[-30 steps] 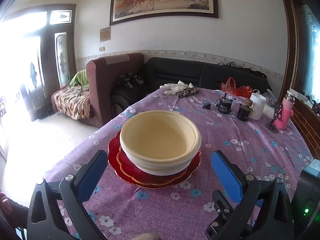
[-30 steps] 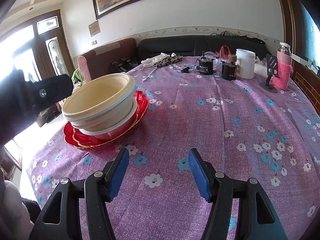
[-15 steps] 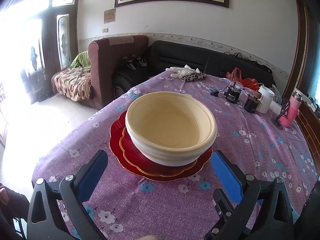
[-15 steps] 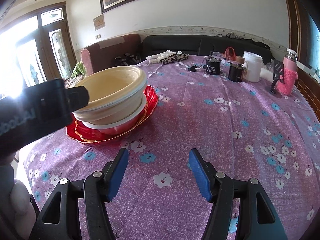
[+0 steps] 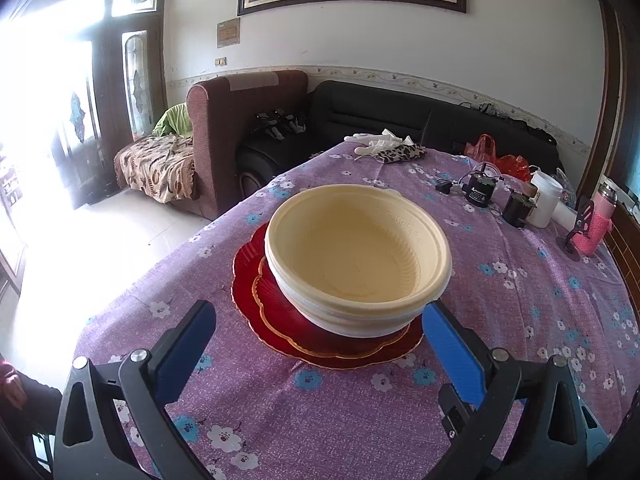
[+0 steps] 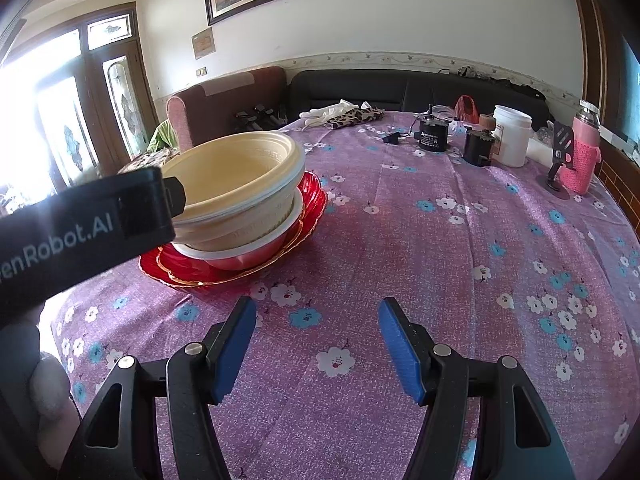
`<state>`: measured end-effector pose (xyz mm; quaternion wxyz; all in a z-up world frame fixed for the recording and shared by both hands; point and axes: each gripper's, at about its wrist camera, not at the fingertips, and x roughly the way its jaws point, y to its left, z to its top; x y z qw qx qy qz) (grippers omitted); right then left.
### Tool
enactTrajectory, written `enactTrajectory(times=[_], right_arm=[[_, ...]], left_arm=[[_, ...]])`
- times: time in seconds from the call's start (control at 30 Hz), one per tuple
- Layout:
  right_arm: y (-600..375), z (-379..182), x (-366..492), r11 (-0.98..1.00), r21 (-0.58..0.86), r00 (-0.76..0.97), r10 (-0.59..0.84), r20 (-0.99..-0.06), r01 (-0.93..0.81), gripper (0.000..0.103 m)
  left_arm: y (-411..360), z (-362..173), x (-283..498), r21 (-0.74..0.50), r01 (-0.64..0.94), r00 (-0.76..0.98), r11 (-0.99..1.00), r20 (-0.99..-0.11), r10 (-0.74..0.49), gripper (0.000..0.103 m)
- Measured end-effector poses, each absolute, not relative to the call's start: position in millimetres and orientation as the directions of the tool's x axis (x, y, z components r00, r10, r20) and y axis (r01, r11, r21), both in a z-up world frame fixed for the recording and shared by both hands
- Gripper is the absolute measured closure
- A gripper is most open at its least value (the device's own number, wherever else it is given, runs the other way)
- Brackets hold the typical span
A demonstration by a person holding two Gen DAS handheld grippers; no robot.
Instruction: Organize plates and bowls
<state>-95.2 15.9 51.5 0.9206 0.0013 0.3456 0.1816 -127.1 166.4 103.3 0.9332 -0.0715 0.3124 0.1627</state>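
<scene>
left gripper: you've brought it in closer and lower than a second ago; jaws wide, nothing held, straddling the near side of the stack.
right gripper: barely shifted; jaws at a middling gap, nothing between them, just bare tablecloth.
stack: cream bowls nested on the red plates, sitting toward the table's left edge, same spot as before.
far right corner: white jar, pink bottle, untouched.
meaning: stacking looks done; your left claw seems lined up to grasp or nudge the pile.
</scene>
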Motion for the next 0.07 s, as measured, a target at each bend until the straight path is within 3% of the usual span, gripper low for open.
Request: enactTrajectory(times=[0.07], right_arm=[[9.6,52.6,-92.9,0.935,0.151,0.692,0.341,-0.636,-0.322,0.034]], left_arm=[[162.2,104.7,-126.1,-0.021,-0.341,0.749,0.940,-0.610,0.258,0.000]])
